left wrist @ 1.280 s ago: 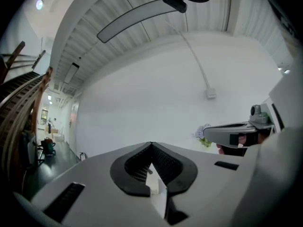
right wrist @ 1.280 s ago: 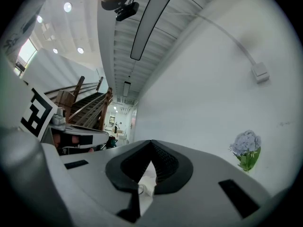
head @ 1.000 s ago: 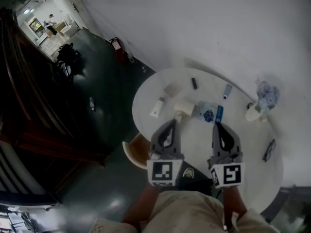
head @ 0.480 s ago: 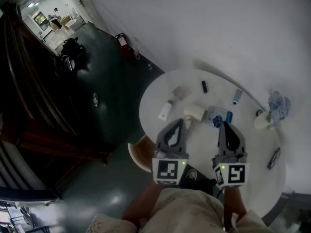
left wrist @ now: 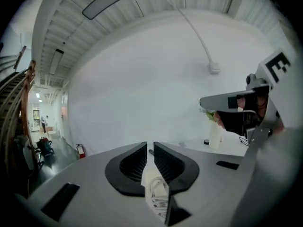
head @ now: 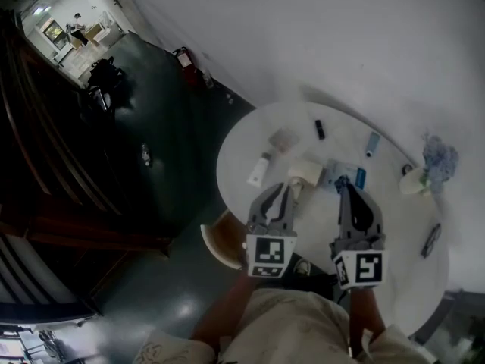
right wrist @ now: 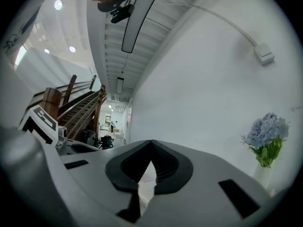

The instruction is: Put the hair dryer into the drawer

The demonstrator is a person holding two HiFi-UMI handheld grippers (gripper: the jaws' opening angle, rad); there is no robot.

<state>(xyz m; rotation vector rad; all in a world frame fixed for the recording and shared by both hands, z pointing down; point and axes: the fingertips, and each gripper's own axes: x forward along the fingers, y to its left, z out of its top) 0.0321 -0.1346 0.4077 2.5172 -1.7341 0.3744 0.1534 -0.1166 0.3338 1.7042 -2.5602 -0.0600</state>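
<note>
Right, we count two tools over the one round white worktop point(head: 398, 218). On the left tool point(head: 282, 191) the jaws are all but together, just a thin slit, and they grip nothing. On the right tool point(head: 342, 182) the jaw tips meet, and it's empty too.

One hair dryer point(head: 306, 170), cream-white with its cord coiled, lies on the worktop just ahead of the left tool's tips. Around it we tally one white tube point(head: 258, 174), one greyish packet point(head: 283, 140), one small black stick point(head: 320, 130), one small blue item point(head: 372, 144) and one blue-and-white pouch point(head: 342, 174) beside the hair dryer. Add one white vase point(head: 415, 180) of blue flowers and one pair of glasses point(head: 430, 241) near the right edge.

One wooden chair seat point(head: 216, 237) pokes out below the rim. We have a white wall point(head: 341, 44), a dark glossy floor point(head: 167, 165), one red fire extinguisher point(head: 184, 56) at the wall's foot and a dark wooden staircase point(head: 45, 165) on the left.
</note>
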